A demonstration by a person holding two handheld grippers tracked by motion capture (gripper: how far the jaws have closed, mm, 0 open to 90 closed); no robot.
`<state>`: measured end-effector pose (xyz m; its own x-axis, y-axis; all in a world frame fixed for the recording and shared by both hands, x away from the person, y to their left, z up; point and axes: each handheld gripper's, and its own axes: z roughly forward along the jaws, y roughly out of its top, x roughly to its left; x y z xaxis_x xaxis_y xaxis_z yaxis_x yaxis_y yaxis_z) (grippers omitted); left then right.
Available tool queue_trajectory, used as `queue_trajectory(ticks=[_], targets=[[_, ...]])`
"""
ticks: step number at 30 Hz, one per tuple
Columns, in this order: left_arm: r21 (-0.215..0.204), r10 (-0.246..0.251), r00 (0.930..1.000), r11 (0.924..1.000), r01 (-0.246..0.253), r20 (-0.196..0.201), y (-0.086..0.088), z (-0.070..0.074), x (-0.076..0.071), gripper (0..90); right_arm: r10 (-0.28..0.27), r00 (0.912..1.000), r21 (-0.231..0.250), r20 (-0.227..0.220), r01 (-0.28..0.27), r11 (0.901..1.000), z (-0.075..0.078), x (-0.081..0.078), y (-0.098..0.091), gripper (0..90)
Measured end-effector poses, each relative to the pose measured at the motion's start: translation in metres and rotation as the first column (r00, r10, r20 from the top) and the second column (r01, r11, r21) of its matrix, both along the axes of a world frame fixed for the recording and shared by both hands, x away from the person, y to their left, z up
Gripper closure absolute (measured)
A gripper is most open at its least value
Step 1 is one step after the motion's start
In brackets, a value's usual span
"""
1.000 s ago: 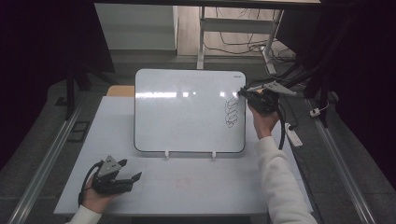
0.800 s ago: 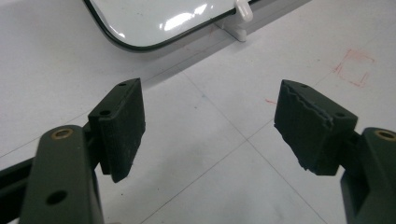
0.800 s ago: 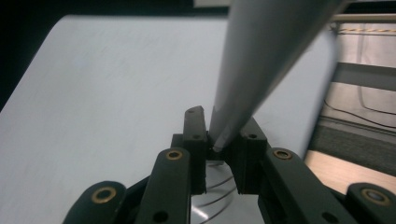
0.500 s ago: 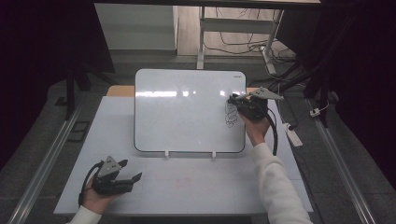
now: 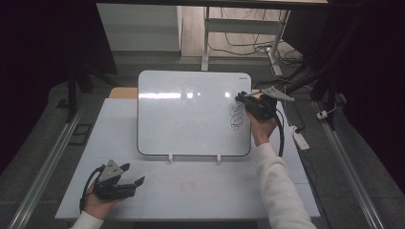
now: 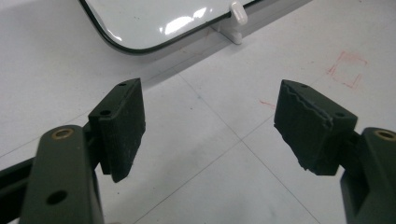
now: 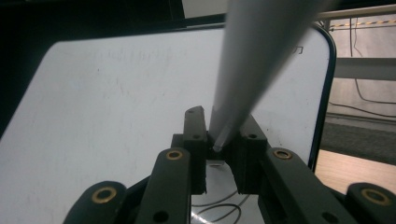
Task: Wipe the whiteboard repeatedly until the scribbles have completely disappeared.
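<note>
**Marker pinned in right gripper at whiteboard's edge as left gripper waits open**

The right gripper (image 5: 244,98) sits at the right-hand side of the whiteboard (image 5: 191,119), its jaws clamped tight on a grey marker (image 7: 252,70) whose barrel slants up out of the grip toward the camera in the right gripper view. The firm pinch near the writing end appears chosen to keep the tip steady against the slick surface, just above a column of black loops (image 5: 236,114) scrawled near the board's right border. The person's right hand (image 5: 261,128) holds the tool from behind and below, so the jaws point in across the board rather than covering the marks.

The whiteboard lies on the pale table (image 5: 200,191), propped at its near edge by two small white clips (image 5: 170,157), which likely stop it sliding under pen pressure.

The left gripper (image 5: 131,176) rests low on the table near the front left corner, well apart from the board, its jaws spread wide with nothing between them; bare tabletop shows past the pads (image 6: 123,121). Parked there, it stays clear of the writing while remaining ready to brace the board if needed.
</note>
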<state>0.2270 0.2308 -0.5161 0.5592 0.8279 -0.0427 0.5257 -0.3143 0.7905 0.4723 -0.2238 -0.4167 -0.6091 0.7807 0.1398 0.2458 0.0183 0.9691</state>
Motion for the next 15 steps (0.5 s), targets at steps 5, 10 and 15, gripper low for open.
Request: queue_trajectory(ticks=[5,10,15], targets=[[-0.003,0.004,1.0,1.0,-0.004,-0.007,0.001,-0.002,0.002,25.4,0.094,0.9955,-0.092,-0.003,-0.094,0.9913,-0.004,-0.007,0.014,77.6],[0.0,0.001,1.0,1.0,-0.001,-0.003,0.0,-0.001,0.0,25.4,0.014,0.9999,-0.013,-0.007,-0.014,0.9998,-0.002,-0.002,-0.002,77.6],[0.003,0.004,0.9999,1.0,-0.004,-0.013,-0.001,-0.003,0.003,25.3,0.074,0.9973,-0.098,0.002,-0.073,0.9925,-0.004,-0.007,0.008,77.6]])
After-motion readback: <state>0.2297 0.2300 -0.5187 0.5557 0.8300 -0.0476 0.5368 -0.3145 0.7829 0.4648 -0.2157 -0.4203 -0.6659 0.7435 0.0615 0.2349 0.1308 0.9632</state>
